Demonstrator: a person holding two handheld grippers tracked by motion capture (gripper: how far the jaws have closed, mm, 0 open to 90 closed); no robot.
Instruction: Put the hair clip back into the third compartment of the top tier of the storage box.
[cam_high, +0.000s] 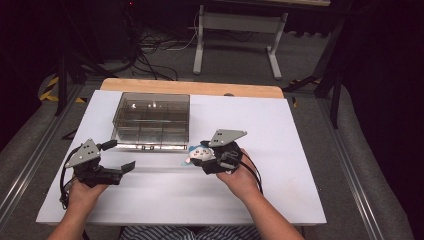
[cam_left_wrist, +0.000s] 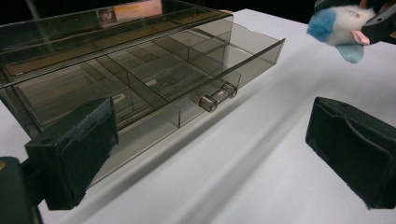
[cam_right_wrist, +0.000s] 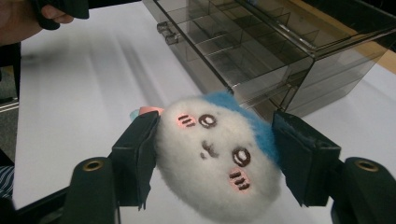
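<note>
A small white plush toy (cam_right_wrist: 217, 156) with a blue top and pink cheeks hangs just above the white table, and my right gripper (cam_right_wrist: 215, 154) is shut on it, one pad on each side. From above the plush toy (cam_high: 200, 154) and the right gripper (cam_high: 202, 157) sit just off the front right corner of the box. A smoky clear organizer box (cam_high: 151, 120) stands at the back left with its divided drawer (cam_left_wrist: 154, 88) pulled out. My left gripper (cam_high: 131, 165) rests low at the left, jaws open and empty; in its own view the left gripper (cam_left_wrist: 219, 154) faces the drawer front.
The white table board (cam_high: 280, 150) lies on a wooden top. The drawer has two small round knobs (cam_left_wrist: 217, 96) on its front. Dark floor, cables and a desk frame (cam_high: 240, 35) lie beyond the table's far edge.
</note>
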